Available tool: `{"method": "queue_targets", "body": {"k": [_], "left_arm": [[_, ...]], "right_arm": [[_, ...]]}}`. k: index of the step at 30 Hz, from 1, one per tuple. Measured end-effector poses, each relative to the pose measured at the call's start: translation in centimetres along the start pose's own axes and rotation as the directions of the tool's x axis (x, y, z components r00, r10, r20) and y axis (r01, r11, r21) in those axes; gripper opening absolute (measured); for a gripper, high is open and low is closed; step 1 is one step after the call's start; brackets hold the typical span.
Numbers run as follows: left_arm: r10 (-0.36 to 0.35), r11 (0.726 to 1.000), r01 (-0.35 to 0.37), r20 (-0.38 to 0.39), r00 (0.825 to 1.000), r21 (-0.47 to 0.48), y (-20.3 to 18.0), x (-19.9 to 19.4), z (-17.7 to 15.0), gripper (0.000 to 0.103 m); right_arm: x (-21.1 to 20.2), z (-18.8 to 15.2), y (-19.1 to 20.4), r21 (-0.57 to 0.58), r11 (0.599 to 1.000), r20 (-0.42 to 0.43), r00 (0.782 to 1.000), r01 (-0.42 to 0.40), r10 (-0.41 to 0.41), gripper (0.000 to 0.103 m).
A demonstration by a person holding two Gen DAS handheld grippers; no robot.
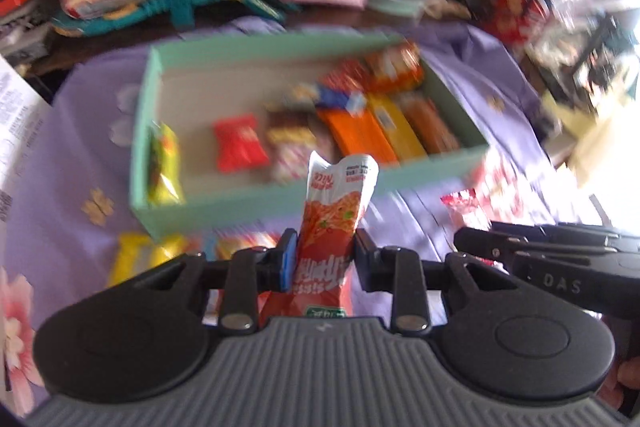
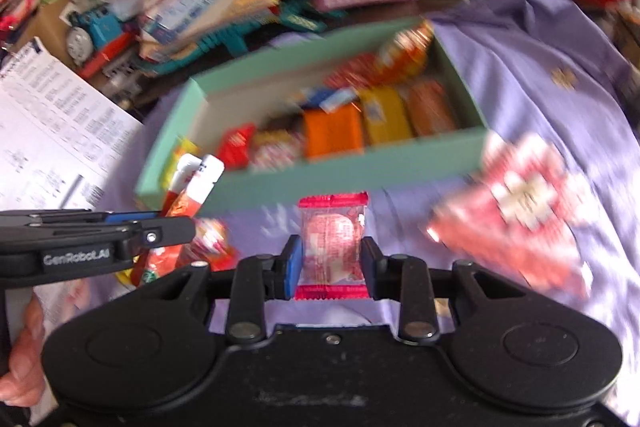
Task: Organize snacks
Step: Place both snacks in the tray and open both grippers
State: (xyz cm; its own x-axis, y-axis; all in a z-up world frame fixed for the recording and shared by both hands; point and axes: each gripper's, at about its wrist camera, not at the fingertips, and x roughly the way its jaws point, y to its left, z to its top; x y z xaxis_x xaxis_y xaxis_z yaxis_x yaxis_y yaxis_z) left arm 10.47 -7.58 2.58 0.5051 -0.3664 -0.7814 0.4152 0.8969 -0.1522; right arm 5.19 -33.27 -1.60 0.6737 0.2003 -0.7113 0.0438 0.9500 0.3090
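Item 1: left gripper [image 1: 325, 259]. Jaws pinched on an orange-red noodle-snack sachet [image 1: 334, 215], gripped at mid-length. The sachet's long axis runs straight ahead along the fingers, its white crimped end pointing at the box.

Item 2: right gripper [image 2: 331, 263]. Jaws pressed against the two sides of a small clear candy packet with red crimped ends [image 2: 333, 247], held flat and square between the pads.

Item 3: mint-green open box [image 1: 280, 195], resting on the lilac flowered cloth [image 1: 72, 155]. It lies directly ahead of both grippers, long side facing them, near wall between each held snack and the interior. Contents: orange and yellow bars packed along the right end, a red packet [image 1: 239, 143] and a yellow-green packet [image 1: 164, 163] toward the left, bare floor between. By judgement, each load must clear the near wall; the left gripper faces the open floor more squarely.

Item 4: loose snacks on the cloth outside the box, including a red-and-white packet [image 2: 516, 215] at right.

Legible writing: "GenRobot.AI" on the left gripper's side, "DAS" on the right one's. Sachet print is inverted and blurred, unreadable.
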Motion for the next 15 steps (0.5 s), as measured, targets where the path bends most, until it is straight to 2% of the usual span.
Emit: {"method": "queue_targets", "body": {"k": [6, 11, 15], "left_arm": [[0.044, 0.995, -0.038, 0.070, 0.997, -0.091, 4.7, -0.7, 4.2, 0.029], [0.064, 0.986, -0.053, 0.063, 0.996, -0.157, 7.9, 1.0, 6.6, 0.029], [0.067, 0.977, -0.057, 0.040, 0.997, -0.207, 9.7, 2.8, 7.2, 0.029]], "right_arm": [[1.6, 5.0, 3.8, -0.025, 0.996, 0.021, 0.996, -0.086, 0.086, 0.030], [4.6, 8.3, 7.3, -0.049, 0.991, -0.001, 0.993, -0.122, 0.122, 0.030], [7.2, 9.7, 8.5, -0.049, 0.991, -0.023, 0.992, -0.125, 0.124, 0.030]]}}
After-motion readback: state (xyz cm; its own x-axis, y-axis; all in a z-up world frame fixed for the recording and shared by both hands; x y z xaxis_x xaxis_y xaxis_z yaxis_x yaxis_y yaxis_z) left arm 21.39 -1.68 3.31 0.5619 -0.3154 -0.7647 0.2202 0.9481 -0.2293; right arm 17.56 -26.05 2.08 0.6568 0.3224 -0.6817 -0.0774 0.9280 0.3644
